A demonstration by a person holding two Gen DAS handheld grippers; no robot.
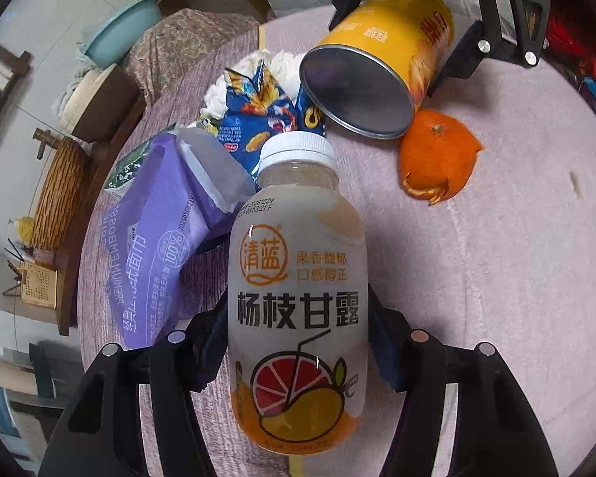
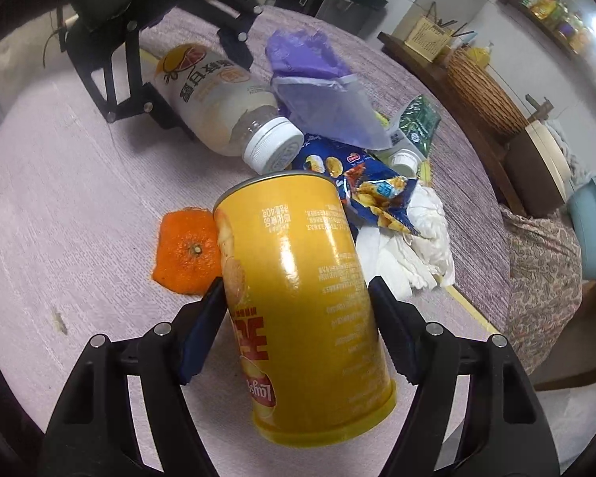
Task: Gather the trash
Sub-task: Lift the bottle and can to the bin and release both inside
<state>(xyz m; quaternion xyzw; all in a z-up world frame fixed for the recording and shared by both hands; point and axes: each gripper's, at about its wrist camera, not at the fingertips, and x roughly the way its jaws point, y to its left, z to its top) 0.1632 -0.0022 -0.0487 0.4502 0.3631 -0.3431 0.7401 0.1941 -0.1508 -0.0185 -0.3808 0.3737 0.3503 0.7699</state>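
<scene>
A juice bottle (image 1: pixel 298 262) with a white cap lies between the pads of my left gripper (image 1: pixel 296 318), which press on both its sides. My right gripper (image 2: pixel 296 290) is shut on a yellow chips can (image 2: pixel 298 286), tilted above the lilac tablecloth (image 2: pixel 59 198). In the left wrist view the can (image 1: pixel 377 63) shows its metal end. An orange peel (image 2: pixel 186 254) lies beside the can. Behind sit a blue snack bag (image 2: pixel 373 190), a purple tissue pack (image 2: pixel 314 79), crumpled white tissue (image 2: pixel 413 246) and a green-and-white tube (image 2: pixel 413 127).
The round table's edge curves along the right in the right wrist view. Beyond it stand a chair draped in patterned cloth (image 2: pixel 544 270), a wicker basket (image 2: pixel 484 91) on a wooden bench, and a pale blue basin (image 2: pixel 592 230).
</scene>
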